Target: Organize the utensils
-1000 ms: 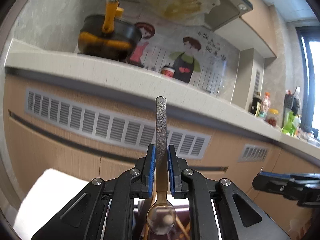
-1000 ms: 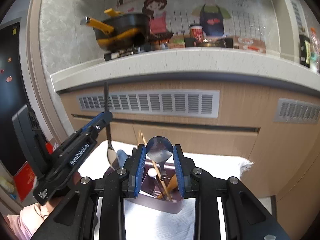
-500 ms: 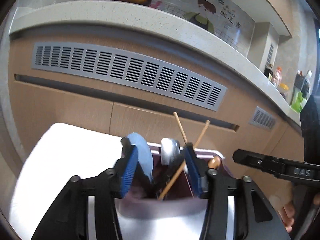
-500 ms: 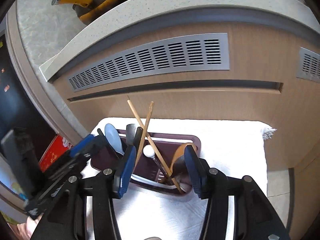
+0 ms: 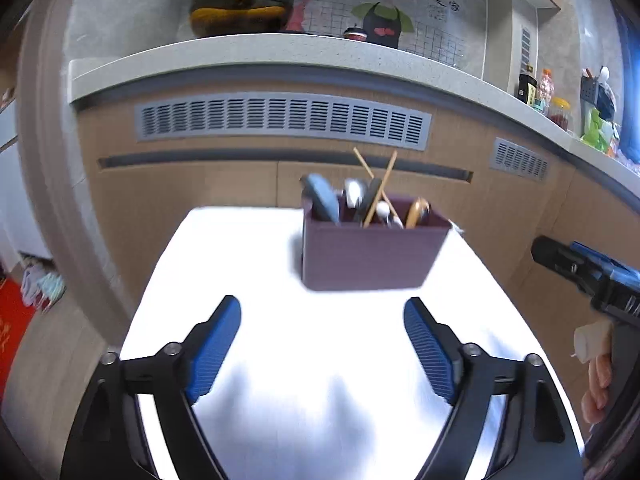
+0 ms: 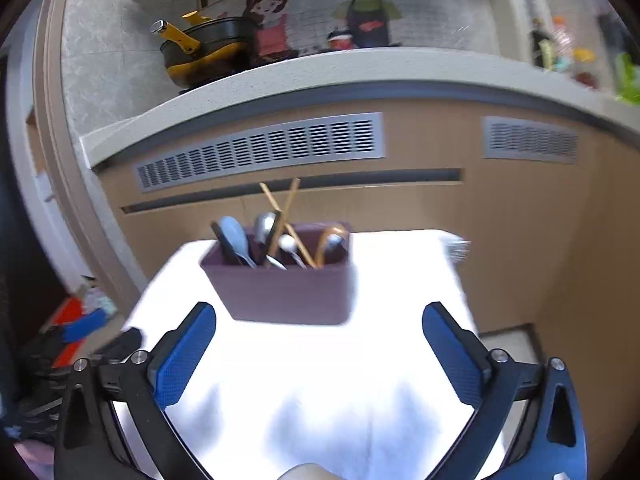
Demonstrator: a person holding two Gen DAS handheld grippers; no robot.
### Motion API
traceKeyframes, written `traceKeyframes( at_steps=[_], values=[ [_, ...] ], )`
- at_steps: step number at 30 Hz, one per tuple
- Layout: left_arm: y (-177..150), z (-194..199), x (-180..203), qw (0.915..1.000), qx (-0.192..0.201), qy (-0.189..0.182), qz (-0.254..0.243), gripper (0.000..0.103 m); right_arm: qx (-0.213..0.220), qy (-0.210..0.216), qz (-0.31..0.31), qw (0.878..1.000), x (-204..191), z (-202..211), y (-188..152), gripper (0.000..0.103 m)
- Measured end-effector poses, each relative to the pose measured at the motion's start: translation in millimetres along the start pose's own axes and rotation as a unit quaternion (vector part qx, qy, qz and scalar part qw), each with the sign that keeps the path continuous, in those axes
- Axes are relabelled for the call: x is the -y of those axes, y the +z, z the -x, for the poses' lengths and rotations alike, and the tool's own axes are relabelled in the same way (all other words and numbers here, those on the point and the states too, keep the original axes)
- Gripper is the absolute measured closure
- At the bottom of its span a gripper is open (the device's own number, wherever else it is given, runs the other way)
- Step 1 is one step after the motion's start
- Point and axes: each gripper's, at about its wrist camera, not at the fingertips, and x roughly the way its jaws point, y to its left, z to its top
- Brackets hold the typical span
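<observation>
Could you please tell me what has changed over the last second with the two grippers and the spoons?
Both spoons were let go into the purple utensil holder. The left gripper and right gripper have just been opening, now stand wide and empty, and have drawn back from the holder. The holder, chopsticks and white cloth stayed put.

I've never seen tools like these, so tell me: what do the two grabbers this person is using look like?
Each is a black plastic frame with two hinged fingers joined by silver pivot screws. The left gripper and right gripper both carry bright blue ribbed pads on the inner finger faces. No cables show. Seen side-on, the right one looks long, black with blue trim.
</observation>
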Motion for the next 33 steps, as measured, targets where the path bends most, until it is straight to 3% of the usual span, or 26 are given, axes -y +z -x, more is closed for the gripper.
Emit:
traceKeyframes(
  at_steps=[4, 7, 33],
  values=[
    [-21, 30, 12, 0.9996, 0.013, 0.022, -0.010, 0.009, 0.022, -0.075, 0.033, 0.996, -11, 33, -36, 0.000],
    [-28, 46, 20, 0.9992, 0.028, 0.026, -0.013, 0.009, 0.035, -0.096, 0.040, 0.994, -15, 47, -50, 0.000],
    [-24, 42, 25, 0.9994, 0.009, 0.026, -0.021, 0.008, 0.019, -0.072, 0.038, 0.996, -7, 53, -64, 0.000]
  ],
)
